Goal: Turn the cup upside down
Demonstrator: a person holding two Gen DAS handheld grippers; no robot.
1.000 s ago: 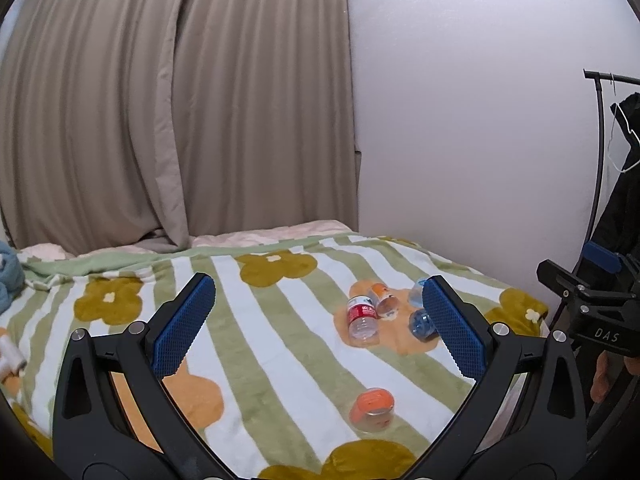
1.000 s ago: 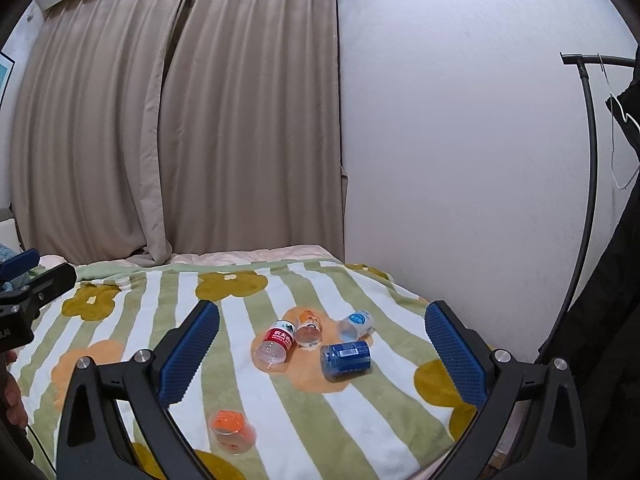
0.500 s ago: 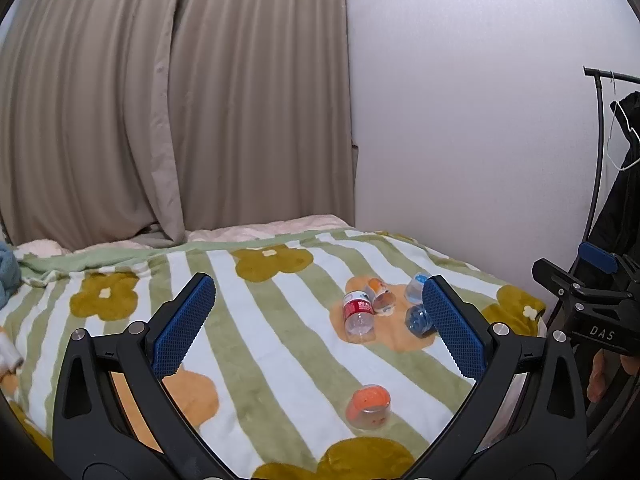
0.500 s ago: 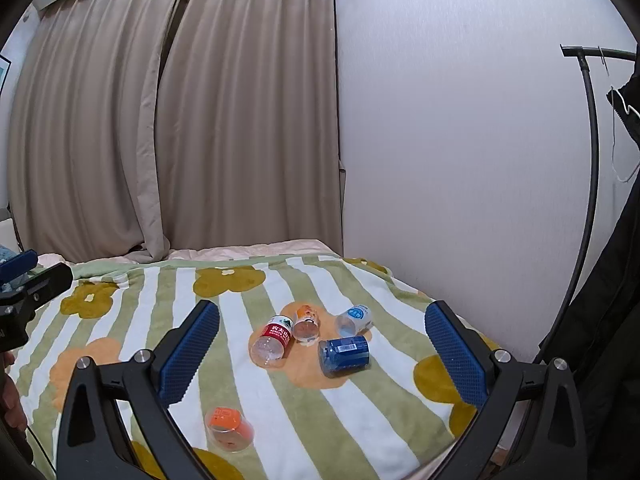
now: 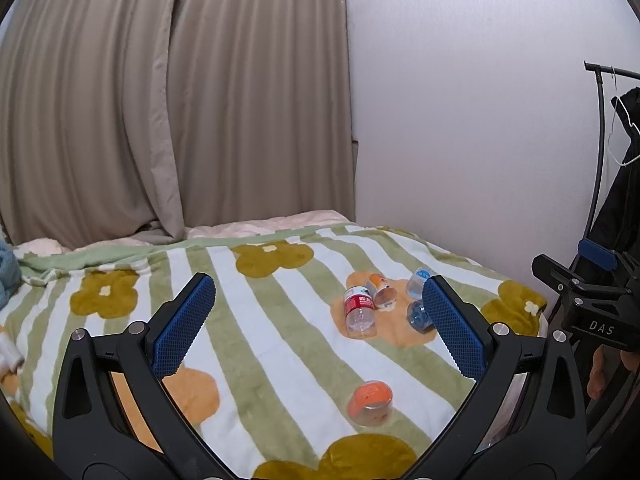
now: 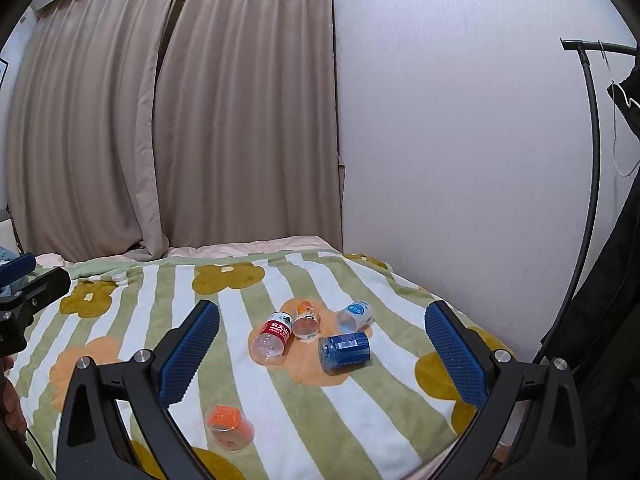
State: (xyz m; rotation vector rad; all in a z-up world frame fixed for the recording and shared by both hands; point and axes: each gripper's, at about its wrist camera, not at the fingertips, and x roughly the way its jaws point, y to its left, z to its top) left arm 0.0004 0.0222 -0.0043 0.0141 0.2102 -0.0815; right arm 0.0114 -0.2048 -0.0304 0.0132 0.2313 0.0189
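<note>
Several cut plastic cups lie on their sides on a striped floral blanket (image 5: 280, 344). A clear cup with an orange label (image 5: 370, 398) lies alone near the front edge; it also shows in the right wrist view (image 6: 229, 427). Farther back lie a red-label cup (image 6: 272, 336), a small orange-print cup (image 6: 306, 320), a pale blue-label cup (image 6: 355, 315) and a dark blue cup (image 6: 345, 352). My left gripper (image 5: 318, 322) is open and empty above the blanket. My right gripper (image 6: 322, 346) is open and empty, above the cluster.
Beige curtains (image 5: 172, 112) hang behind the bed. A white wall (image 6: 460, 140) runs along the right side. A black clothes rack with dark garments (image 6: 608, 200) stands at the far right. A light blue cloth (image 5: 8, 276) lies at the left edge.
Both views shifted slightly: the cups sit a little higher and nearer in frame. Neither gripper's jaws changed; no cup moved on the blanket.
</note>
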